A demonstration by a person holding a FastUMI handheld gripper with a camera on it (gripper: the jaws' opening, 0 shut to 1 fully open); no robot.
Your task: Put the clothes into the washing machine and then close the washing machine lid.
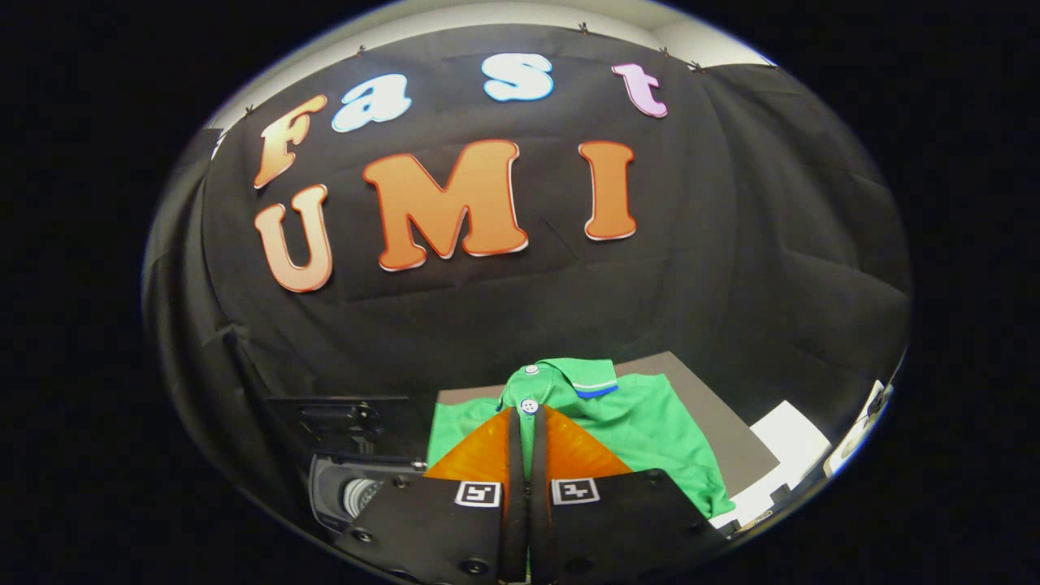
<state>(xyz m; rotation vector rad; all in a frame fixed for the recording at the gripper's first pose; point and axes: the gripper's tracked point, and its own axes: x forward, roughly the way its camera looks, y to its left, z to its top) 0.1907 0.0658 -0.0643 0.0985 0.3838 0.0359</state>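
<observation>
Gripper [528, 418] nearly closed, pinching the green polo shirt [642, 422] at its button placket.
Shirt's lying flat on a grey mat [715, 422]; washing machine [349, 487] sits just left, lid up.

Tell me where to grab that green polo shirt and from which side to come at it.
Grip the green polo shirt at the buttoned placket just below the collar, coming down from above. It lies flat on the grey mat, so only a pinched-up fold gives the fingers something to hold. The gripper already sits there, fingers nearly together with a strip of green between them; whether they press it is unclear.
</observation>
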